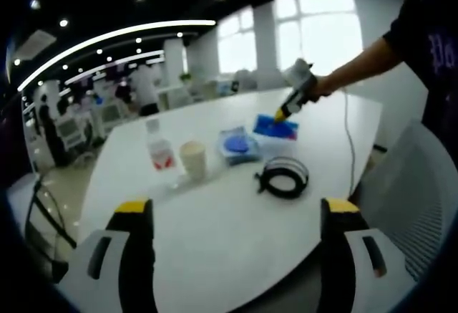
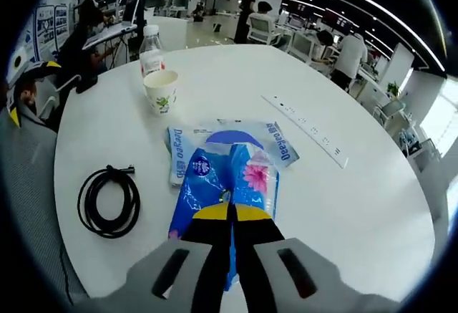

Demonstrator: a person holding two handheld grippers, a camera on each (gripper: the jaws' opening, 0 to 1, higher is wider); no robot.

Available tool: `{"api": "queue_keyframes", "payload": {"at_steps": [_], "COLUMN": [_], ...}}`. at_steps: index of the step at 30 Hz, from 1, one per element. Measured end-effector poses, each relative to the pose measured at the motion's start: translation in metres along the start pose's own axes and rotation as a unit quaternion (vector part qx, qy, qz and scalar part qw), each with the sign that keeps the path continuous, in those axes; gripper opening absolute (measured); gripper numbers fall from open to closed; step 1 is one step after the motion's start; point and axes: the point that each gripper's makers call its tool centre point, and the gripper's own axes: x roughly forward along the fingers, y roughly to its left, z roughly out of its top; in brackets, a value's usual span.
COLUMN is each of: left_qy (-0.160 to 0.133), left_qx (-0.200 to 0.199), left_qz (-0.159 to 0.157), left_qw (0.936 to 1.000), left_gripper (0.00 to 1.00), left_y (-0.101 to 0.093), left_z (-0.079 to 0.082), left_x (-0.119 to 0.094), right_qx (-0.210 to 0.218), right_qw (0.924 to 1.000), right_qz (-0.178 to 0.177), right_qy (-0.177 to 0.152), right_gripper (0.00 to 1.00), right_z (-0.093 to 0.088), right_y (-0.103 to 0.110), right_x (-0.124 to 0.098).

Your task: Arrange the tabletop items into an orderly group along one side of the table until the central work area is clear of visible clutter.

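Observation:
My right gripper (image 2: 230, 214) is shut on a blue wet-wipe packet (image 2: 215, 184), its yellow tips pinching the film near the packet's middle. That packet overlaps a paler blue-and-white packet (image 2: 275, 145). In the left gripper view a person's hand holds the right gripper (image 1: 280, 114) down on the blue packet (image 1: 278, 128) across the round white table (image 1: 215, 241). My left gripper (image 1: 237, 209) hangs open and holds nothing at the table's near edge. On the table also lie a coiled black cable (image 1: 284, 177), a paper cup (image 1: 193, 159) and a water bottle (image 1: 159, 148).
A long white power strip (image 2: 304, 130) lies beyond the packets. The cable (image 2: 109, 200), cup (image 2: 162, 91) and bottle (image 2: 150, 51) sit to the left of them. A grey mesh chair (image 1: 415, 198) stands at the table's side. People and desks fill the office behind.

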Motion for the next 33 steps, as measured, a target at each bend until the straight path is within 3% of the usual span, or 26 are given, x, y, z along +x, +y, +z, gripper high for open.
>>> {"api": "queue_keyframes", "payload": {"at_steps": [17,33], "left_qy": [0.006,0.013], "left_qx": [0.0,0.0], "left_qz": [0.003,0.005], "left_qw": [1.0,0.9999], "left_gripper": [0.91,0.89], "left_y": [0.002,0.001], "left_z": [-0.002,-0.004], "left_x": [-0.001,-0.001], "right_qx": [0.033,0.064], "right_qw": [0.9976,0.9926], "right_qz": [-0.047,-0.078], "right_qy": [0.039,0.068], "right_gripper": [0.0,0.0], "right_z": [-0.049,-0.08], "right_y": [-0.042,-0.053], "right_x": [-0.011,-0.011]}}
